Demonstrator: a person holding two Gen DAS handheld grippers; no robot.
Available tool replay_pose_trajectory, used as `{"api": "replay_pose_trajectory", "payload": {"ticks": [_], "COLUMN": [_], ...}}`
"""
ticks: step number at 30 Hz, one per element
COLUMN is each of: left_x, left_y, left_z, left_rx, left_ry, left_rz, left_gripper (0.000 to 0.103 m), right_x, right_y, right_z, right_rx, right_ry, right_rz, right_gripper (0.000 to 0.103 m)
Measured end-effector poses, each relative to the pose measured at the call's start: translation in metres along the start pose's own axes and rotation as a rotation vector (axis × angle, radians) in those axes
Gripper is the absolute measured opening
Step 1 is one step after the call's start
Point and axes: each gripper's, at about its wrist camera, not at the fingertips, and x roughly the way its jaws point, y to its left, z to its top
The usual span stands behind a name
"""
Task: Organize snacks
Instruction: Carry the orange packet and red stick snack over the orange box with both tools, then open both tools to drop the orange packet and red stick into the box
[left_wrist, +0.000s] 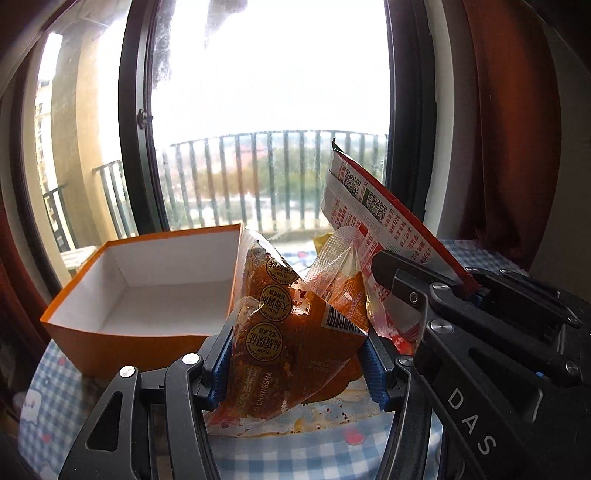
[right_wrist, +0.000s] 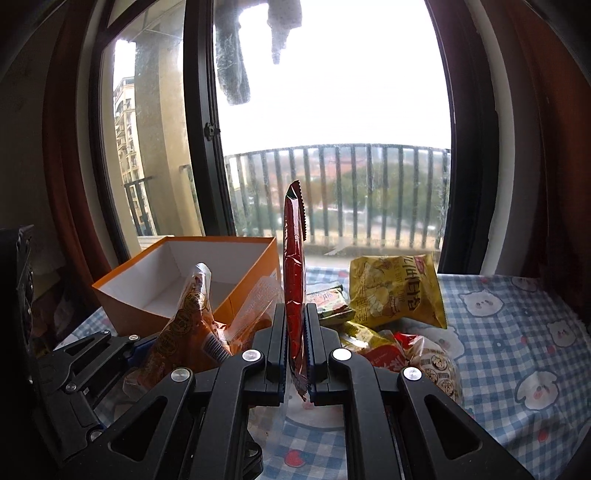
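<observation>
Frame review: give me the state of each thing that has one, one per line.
Left hand-held gripper: shut on orange snack packet, lifted.
Right hand-held gripper: shut on red snack packet, held upright.
Orange box: open, empty as far as visible.
Yellow chip bag: sealed, lying on checked cloth.

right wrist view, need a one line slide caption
Right gripper clamps a red packet upright before an empty orange box.

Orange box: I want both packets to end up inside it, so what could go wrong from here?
The right gripper pinches only the low end of the tall red packet, so it may swing or slip. The orange packet in the left gripper is bulky and crumpled; it could snag the orange box wall. The grippers are close together and might collide.
</observation>
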Motion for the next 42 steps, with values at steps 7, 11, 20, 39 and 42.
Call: {"api": "replay_pose_trajectory", "payload": {"ticks": [7, 11, 20, 39, 42], "left_x": [-0.007, -0.004, 0.026, 0.103, 0.113], "left_y": [0.019, 0.033, 0.079, 0.164, 0.17], "left_z": [0.013, 0.023, 0.037, 0.034, 0.03], "left_rx": [-0.018, -0.029, -0.075, -0.219, -0.248], "left_ry": [-0.041, -0.05, -0.033, 0.148, 0.194], "left_rz": [0.021, 0.034, 0.08, 0.243, 0.249], "left_gripper": [0.06, 0.06, 0.06, 0.061, 0.063], "right_x": [0.005, 0.014, 0.055, 0.176, 0.189], "right_y": [0.014, 0.022, 0.043, 0.102, 0.107], "right_z": [0.021, 0.03, 0.042, 0.046, 0.042], "right_rx": [-0.012, -0.014, -0.001, 0.058, 0.061], "right_ry": [-0.041, -0.048, -0.02, 0.168, 0.19], "right_rz": [0.019, 0.029, 0.056, 0.118, 0.102], "right_gripper": [0.011, 0.011, 0.011, 0.011, 0.011]}}
